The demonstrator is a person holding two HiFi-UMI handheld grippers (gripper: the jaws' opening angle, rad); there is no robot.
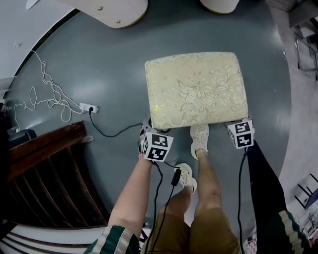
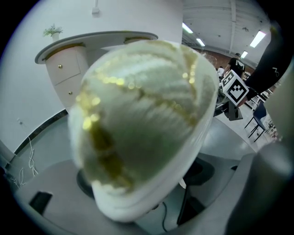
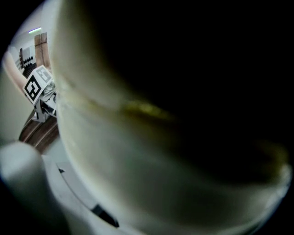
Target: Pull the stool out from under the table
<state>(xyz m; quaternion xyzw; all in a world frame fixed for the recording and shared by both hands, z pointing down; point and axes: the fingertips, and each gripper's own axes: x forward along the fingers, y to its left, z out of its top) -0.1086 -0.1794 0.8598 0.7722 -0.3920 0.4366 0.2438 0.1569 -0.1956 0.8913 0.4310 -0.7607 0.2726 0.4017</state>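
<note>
Now | stool [image 1: 196, 89] stands on open floor, clear of table [image 1: 114, 12] | left gripper [image 1: 150, 128] and right gripper [image 1: 234, 123] each clamp a near cushion corner, jaws wide | I'd draw back level, both hands matched, slowly, so neither corner slips.

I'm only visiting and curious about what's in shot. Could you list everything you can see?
stool: one, cream floral cushion, middle of the grey floor
white table: one, top edge
power strip: one, white, floor at left
cables: two, one white and one black, by the strip
wooden railing: one, dark brown, lower left
shoes: two, pale, behind the stool
left gripper: one, on the stool's near left corner
right gripper: one, on its near right corner
</note>
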